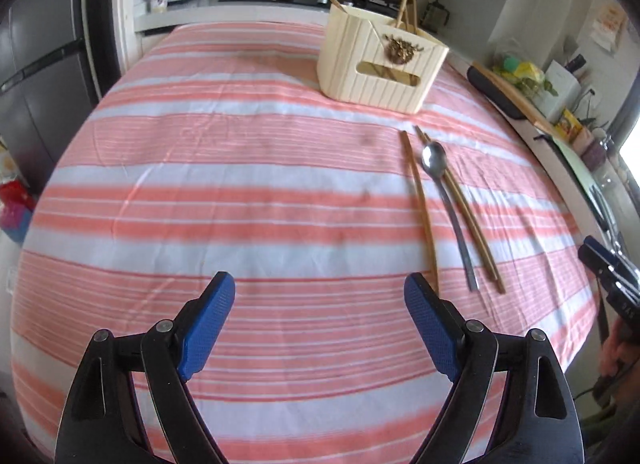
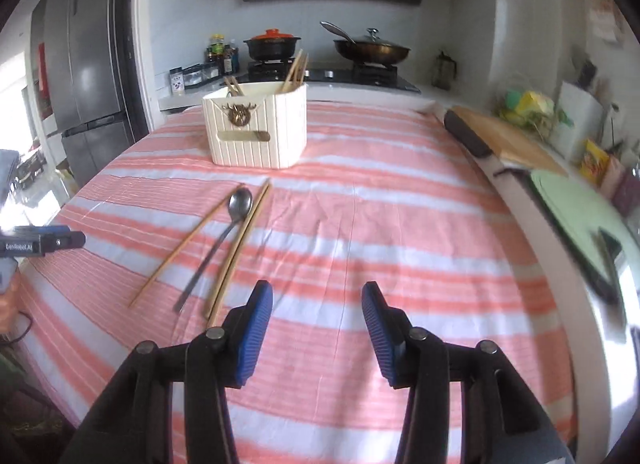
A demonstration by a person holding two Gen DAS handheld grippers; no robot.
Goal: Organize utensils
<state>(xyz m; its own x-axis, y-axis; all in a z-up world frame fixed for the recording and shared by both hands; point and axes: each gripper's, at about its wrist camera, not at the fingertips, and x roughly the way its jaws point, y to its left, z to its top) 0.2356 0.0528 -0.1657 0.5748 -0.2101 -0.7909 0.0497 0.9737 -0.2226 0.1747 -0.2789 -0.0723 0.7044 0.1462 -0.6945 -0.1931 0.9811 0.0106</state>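
Note:
A metal spoon (image 1: 444, 192) lies on the pink striped tablecloth (image 1: 240, 184) among loose wooden chopsticks (image 1: 420, 200). Behind them stands a cream utensil holder (image 1: 376, 64) with chopsticks in it. My left gripper (image 1: 320, 292) is open and empty, hovering left of the utensils' near ends. In the right wrist view the spoon (image 2: 224, 232) and chopsticks (image 2: 236, 252) lie ahead on the left, before the holder (image 2: 256, 132). My right gripper (image 2: 318, 296) is open and empty, just right of the chopsticks' near ends. The left gripper (image 2: 44, 242) shows at the left edge.
A stove with a black pot (image 2: 272, 46) and a pan (image 2: 372, 50) stands behind the table. A wooden cutting board (image 2: 504, 136) and a green board (image 2: 568, 200) lie on the right counter. A fridge (image 2: 88, 76) stands at the left.

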